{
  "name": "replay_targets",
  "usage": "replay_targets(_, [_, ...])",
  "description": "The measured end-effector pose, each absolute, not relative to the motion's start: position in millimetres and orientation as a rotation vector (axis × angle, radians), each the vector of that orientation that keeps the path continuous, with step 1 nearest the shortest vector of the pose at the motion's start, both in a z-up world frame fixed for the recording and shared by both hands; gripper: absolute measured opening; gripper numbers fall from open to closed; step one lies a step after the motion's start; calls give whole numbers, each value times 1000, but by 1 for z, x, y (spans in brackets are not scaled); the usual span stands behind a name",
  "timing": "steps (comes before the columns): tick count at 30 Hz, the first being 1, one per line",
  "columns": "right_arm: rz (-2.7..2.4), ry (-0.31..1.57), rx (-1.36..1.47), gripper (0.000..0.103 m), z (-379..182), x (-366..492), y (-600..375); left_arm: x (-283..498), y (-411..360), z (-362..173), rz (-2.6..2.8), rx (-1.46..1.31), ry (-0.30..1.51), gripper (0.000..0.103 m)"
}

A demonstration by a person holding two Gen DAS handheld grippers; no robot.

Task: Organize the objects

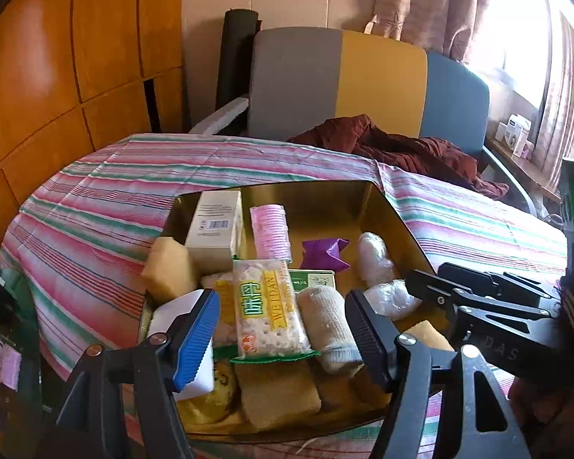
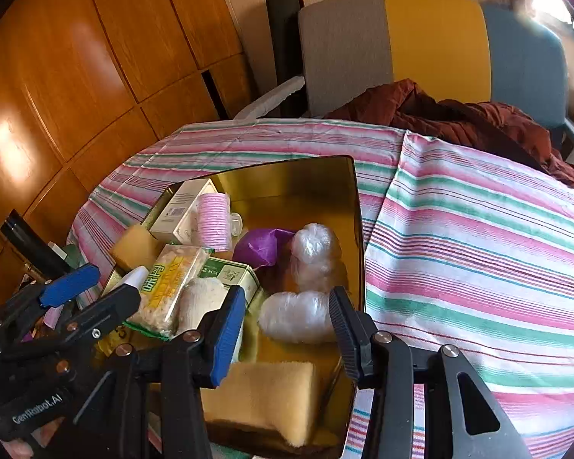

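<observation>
A shiny gold box (image 1: 398, 222) (image 2: 357, 199) sits on the striped table and holds many items: a white carton (image 1: 214, 229), a pink roll (image 1: 269, 229), a purple wrapper (image 1: 323, 252), a WEIDAN cracker pack (image 1: 268, 306) (image 2: 168, 287), a gauze roll (image 1: 325, 325), clear plastic bundles (image 2: 298, 317) and yellow sponges (image 2: 264, 397). My left gripper (image 1: 283, 329) is open over the near side of the box, around the cracker pack and gauze roll. My right gripper (image 2: 287, 329) is open over the near right corner, around a plastic bundle.
The table wears a pink, green and white striped cloth (image 2: 478, 237). A grey, yellow and blue chair (image 1: 363, 84) stands behind it with a dark red garment (image 1: 401, 149). Wooden panels (image 1: 57, 76) are at the left. Clutter lies at the table's left edge (image 1: 4, 344).
</observation>
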State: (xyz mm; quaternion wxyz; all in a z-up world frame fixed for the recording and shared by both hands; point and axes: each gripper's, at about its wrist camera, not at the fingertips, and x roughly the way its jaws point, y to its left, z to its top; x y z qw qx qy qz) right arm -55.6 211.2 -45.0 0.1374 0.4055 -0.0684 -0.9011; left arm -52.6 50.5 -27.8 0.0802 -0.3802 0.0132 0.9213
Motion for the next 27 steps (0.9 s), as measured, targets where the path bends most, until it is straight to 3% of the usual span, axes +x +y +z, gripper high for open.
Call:
replay_targets(2, [-2625, -176, 1158, 48, -42, -49, 209, -47, 48, -23, 2774, -1114, 36, 69])
replay_targets(6, [-2662, -142, 1126, 62, -38, -36, 206, -38, 43, -14, 2812, -1076, 26, 69])
replay_targets(9, [-2684, -129, 1112, 67, -36, -26, 205, -31, 41, -7, 2840, -1040, 14, 69])
replay_targets(14, [-2700, -141, 1110, 70, -39, -14, 207, -20, 39, 2, 2876, -1004, -9, 76])
replay_targets(27, [-2713, -141, 1103, 70, -42, 8, 206, 0, 48, 10, 2867, -1000, -9, 72])
